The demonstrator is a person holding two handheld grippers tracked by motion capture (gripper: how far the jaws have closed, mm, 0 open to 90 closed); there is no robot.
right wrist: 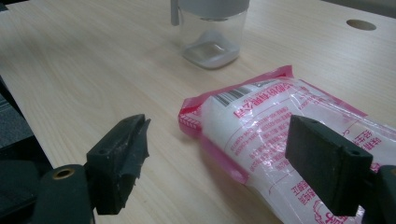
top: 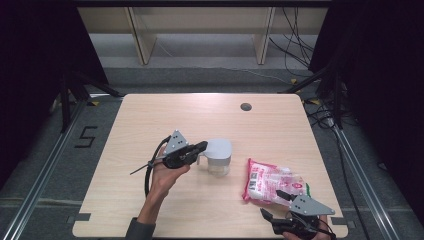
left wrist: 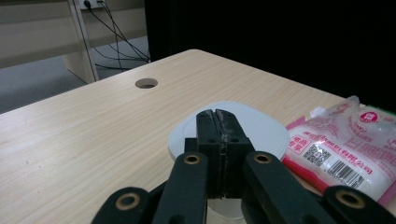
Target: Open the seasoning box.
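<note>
Left gripper (left wrist: 217, 116): jaws pressed together with nothing visibly between them, tips over the grey lid of the clear container (top: 219, 156), just above it; contact cannot be told from these views. Right gripper (right wrist: 224, 154): jaws wide apart and empty, the pink-and-white packet (right wrist: 280, 126) lying on the table (top: 150, 120) just ahead, running under the right-hand jaw.

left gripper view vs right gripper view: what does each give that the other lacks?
Left gripper view alone: the left claw shut, pads together with nothing between them, above the jar's grey lid, seen from the top; also the bag's QR code.

Right gripper view alone: the right claw open beside the bag, and the jar's clear body from the side.

Both: the pink-and-white bag, the wooden table and its cable hole.
</note>
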